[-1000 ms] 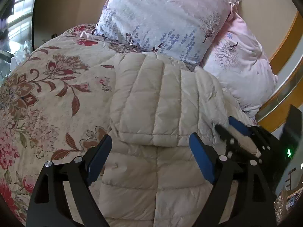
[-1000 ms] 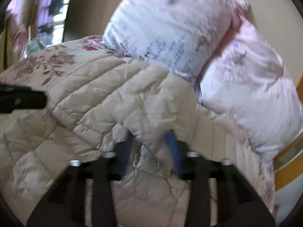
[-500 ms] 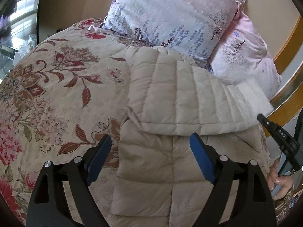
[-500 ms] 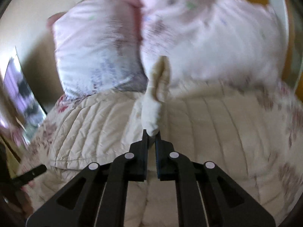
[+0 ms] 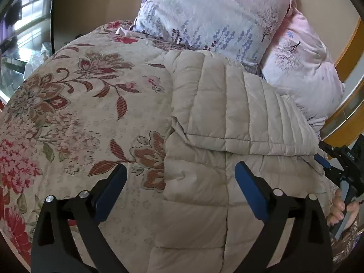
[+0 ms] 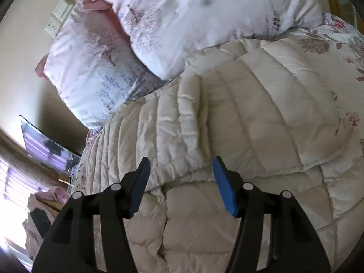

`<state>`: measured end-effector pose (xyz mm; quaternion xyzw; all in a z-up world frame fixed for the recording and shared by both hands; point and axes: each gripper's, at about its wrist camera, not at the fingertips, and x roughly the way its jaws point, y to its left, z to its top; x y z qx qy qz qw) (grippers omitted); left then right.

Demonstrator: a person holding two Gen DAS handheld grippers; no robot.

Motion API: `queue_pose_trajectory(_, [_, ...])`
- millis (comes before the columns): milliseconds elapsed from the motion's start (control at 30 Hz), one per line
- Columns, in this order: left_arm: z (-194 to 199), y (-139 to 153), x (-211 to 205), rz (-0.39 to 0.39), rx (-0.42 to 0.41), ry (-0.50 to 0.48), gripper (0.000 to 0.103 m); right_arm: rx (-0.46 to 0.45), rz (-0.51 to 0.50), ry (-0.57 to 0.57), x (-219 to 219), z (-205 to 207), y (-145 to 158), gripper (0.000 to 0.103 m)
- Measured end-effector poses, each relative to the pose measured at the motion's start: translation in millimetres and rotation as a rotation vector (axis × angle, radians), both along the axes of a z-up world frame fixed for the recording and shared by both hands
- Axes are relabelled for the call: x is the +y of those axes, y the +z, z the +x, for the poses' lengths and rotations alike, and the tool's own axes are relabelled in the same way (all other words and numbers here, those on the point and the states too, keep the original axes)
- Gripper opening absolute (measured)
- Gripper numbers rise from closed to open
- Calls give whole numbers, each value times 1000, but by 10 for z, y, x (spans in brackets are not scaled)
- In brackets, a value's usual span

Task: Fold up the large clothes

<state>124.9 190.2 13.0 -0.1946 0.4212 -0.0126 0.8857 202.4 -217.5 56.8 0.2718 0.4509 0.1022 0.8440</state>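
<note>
A beige quilted down jacket [image 5: 227,118] lies on the bed with its upper part folded over the lower part. It also shows in the right wrist view [image 6: 250,118]. My left gripper [image 5: 179,177] is open and empty, hovering above the jacket's left edge near the fold. My right gripper [image 6: 179,173] is open and empty, just above the folded edge. In the left wrist view the right gripper [image 5: 327,161] sits at the jacket's far right edge.
A floral quilt [image 5: 79,113] covers the bed left of the jacket. Two pale pink printed pillows [image 5: 216,13] [image 5: 304,72] lean at the headboard behind it. A wooden bed frame [image 5: 348,45] runs along the right. A window is at far left.
My right gripper was shut on a raised piece of the jacket; it has let go and opened, and the fabric now lies flat. My left gripper stayed open.
</note>
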Motion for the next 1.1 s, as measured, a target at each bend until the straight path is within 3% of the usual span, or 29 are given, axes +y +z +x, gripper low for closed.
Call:
queue_pose_trajectory(167, [-47,-31,27,-13,11,-10,97,49,27,-1,1,166,-100,39])
queue_pose_trajectory(267, [-80,-46,30,-22,13,-19,97,64,33,6,25,235,-168,12])
queue_pose_trajectory(300, [-90,-46,34,-25,11,-21,97,61,39,7,23,228,-173,8])
queue_pose_trajectory(500, [-175,-20,85,-42,-18,-28,93,-17,6,-25,-50,6,-30,5])
queue_pose_trajectory(767, [-267,-53,121,-56,-23,-33,93,59,8,-59,-135,-265,-243,5])
queue_pose_trajectory(1033, [-427,-72,162,-95,-36,-51,91,96,-25,-59,-103,-169,-369,6])
queue_pose_trajectory(1100, [-493,-72,171,-108,-41,-59,91,98,-24,-49,-99,-165,-373,12])
